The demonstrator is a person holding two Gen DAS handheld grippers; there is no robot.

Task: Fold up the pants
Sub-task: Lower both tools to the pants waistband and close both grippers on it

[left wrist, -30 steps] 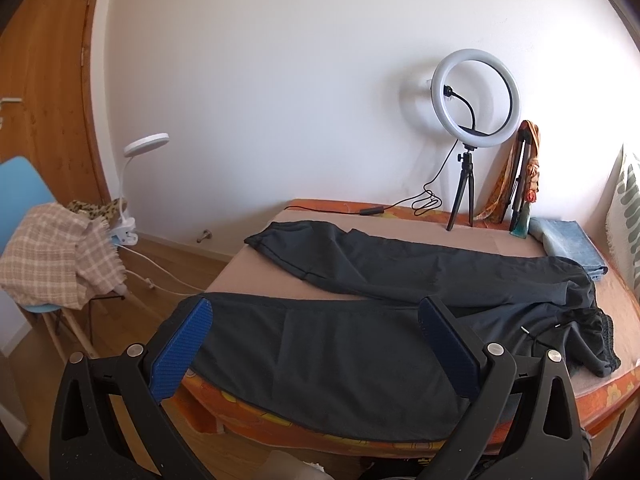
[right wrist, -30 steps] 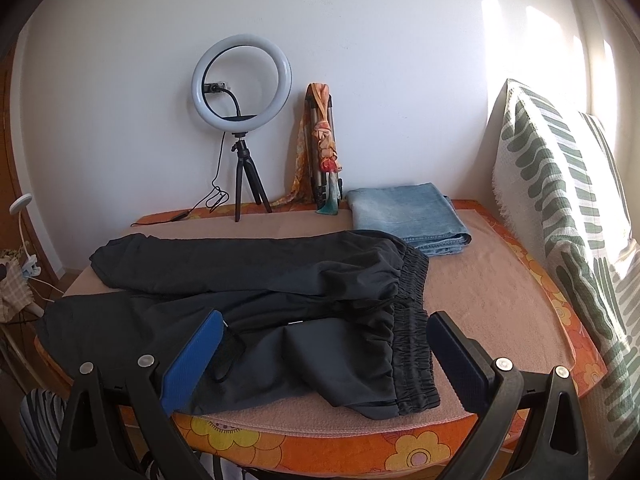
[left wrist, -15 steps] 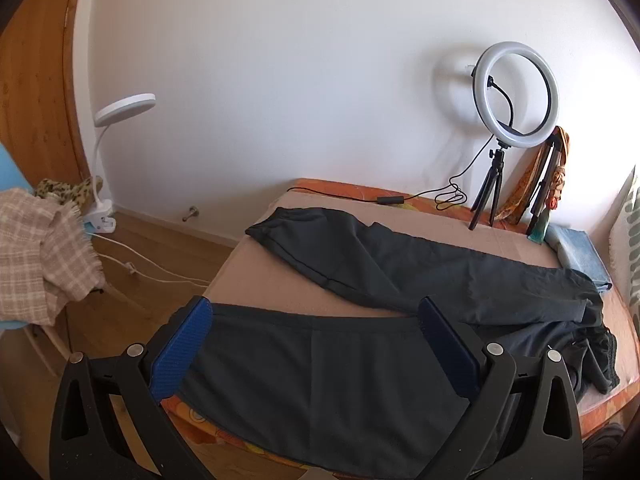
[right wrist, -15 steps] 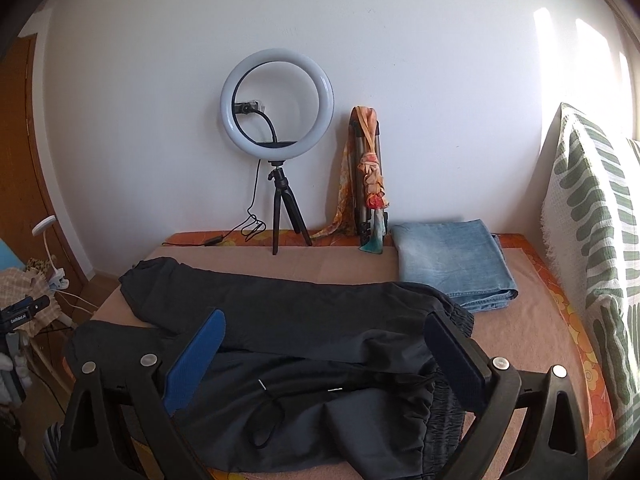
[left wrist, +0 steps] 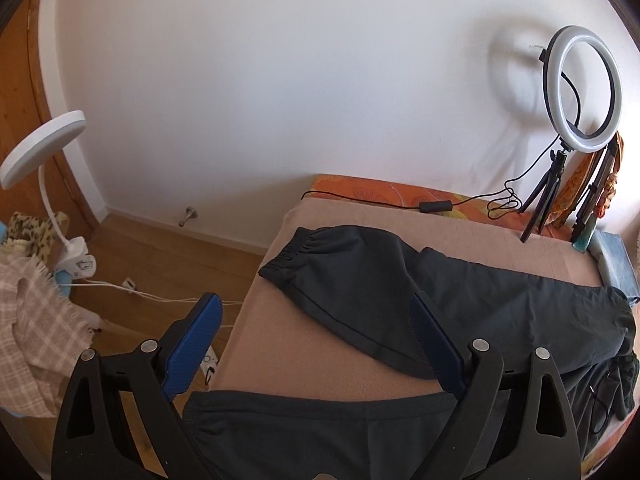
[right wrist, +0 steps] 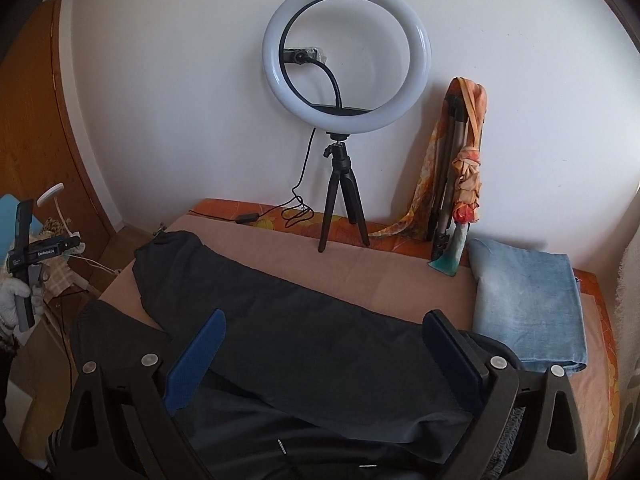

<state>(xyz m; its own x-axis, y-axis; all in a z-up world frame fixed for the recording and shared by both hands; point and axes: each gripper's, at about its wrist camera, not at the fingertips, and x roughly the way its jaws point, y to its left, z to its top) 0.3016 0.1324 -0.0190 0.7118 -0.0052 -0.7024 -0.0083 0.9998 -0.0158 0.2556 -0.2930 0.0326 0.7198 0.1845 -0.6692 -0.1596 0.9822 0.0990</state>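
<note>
Dark grey pants [left wrist: 360, 284] lie spread on a bed with a peach blanket [left wrist: 312, 352]. Their two legs fan apart toward the bed's left end. The far leg's elastic cuff [left wrist: 292, 252] lies flat, and the near leg [left wrist: 320, 432] runs under my left gripper [left wrist: 316, 300]. Its jaws are closing but still stand wide, with only air between the blue pads [left wrist: 196, 336], above the gap between the legs. My right gripper [right wrist: 326, 316] hangs open over the far leg [right wrist: 304, 328], pads clear of the cloth. Drawstrings show at the lower edge.
A ring light on a small tripod [right wrist: 344, 200] and its cable [left wrist: 436, 206] stand at the back of the bed. Folded jeans [right wrist: 528, 304] lie at the right. Left of the bed are wooden floor, a white clamp lamp [left wrist: 44, 144] and a plaid cloth [left wrist: 36, 328].
Both grippers have moved in over the bed. The left view has swung toward the cuff end of the legs, and the right now sits above the far leg. The left jaws have narrowed slightly.
</note>
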